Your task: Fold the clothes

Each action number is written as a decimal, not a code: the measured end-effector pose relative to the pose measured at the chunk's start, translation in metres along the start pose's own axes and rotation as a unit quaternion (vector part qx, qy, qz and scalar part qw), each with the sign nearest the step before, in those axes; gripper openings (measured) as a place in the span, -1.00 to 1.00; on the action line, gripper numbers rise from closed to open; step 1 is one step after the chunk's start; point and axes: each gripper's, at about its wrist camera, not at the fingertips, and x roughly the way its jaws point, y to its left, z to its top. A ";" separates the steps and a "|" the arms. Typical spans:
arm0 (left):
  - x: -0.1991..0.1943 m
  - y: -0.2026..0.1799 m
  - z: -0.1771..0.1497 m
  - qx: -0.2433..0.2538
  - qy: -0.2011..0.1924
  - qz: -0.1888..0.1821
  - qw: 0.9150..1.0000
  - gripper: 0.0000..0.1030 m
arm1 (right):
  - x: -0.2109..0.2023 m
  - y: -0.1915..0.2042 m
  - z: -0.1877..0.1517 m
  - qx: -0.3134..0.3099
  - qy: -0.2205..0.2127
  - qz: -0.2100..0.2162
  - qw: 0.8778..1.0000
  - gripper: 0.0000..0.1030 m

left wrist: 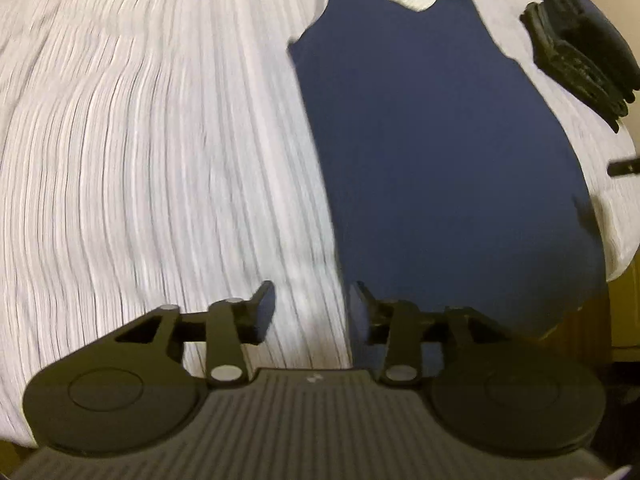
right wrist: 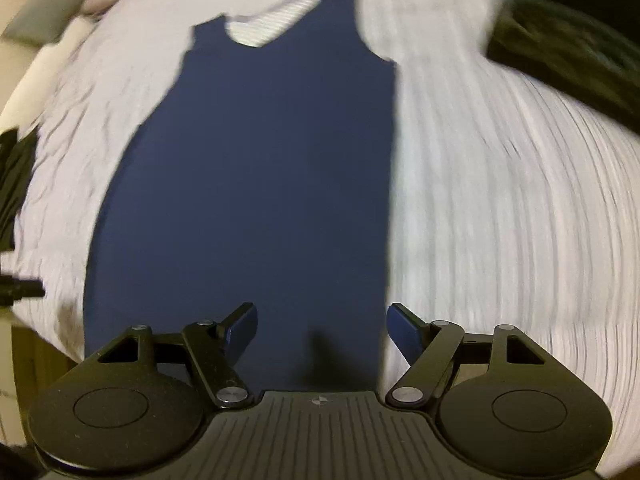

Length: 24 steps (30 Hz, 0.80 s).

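My left gripper (left wrist: 310, 308) hovered with fingers released at the hem of the navy sleeveless top (left wrist: 432, 152), spread flat on the white ribbed bedspread (left wrist: 140, 160). My right gripper (right wrist: 322, 330) gaped likewise. Folding seemingly needed hem corners pinched.

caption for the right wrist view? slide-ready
Right gripper open above the hem of a navy sleeveless top laid flat on a white striped bedsheet.
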 end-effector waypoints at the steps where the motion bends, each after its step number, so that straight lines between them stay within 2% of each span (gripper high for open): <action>1: 0.002 -0.002 0.008 0.008 -0.006 0.000 1.000 -0.19 | 0.002 0.004 0.010 -0.011 -0.003 0.005 1.000 0.45; 3: 0.008 -0.004 0.025 0.031 -0.018 0.000 0.999 -0.03 | 0.006 0.013 0.029 -0.028 -0.011 0.010 1.000 0.45; 5: 0.015 -0.002 0.045 0.050 -0.029 -0.006 0.998 0.04 | 0.010 0.021 0.046 -0.038 -0.018 0.010 0.999 0.45; 9: 0.049 0.005 0.088 0.068 -0.047 -0.026 0.996 0.04 | 0.020 0.032 0.070 -0.042 -0.021 -0.005 0.999 0.45; 15: 0.100 0.024 0.146 0.064 -0.050 -0.042 0.996 0.04 | 0.045 0.041 0.082 -0.020 -0.002 -0.004 1.000 0.45; 18: 0.126 0.027 0.155 0.074 -0.027 -0.030 0.996 0.03 | 0.066 0.036 0.085 -0.007 0.016 -0.004 1.000 0.45; 20: 0.142 0.028 0.154 0.085 -0.005 -0.009 0.996 0.03 | 0.082 0.026 0.088 0.009 0.035 -0.002 0.999 0.45; 21: 0.147 0.028 0.153 0.090 0.002 0.000 0.996 0.09 | 0.088 0.019 0.090 0.014 0.044 -0.004 0.999 0.45; 24: 0.146 0.029 0.154 0.091 0.004 0.010 0.996 0.12 | 0.100 0.000 0.100 0.015 0.067 -0.020 0.997 0.45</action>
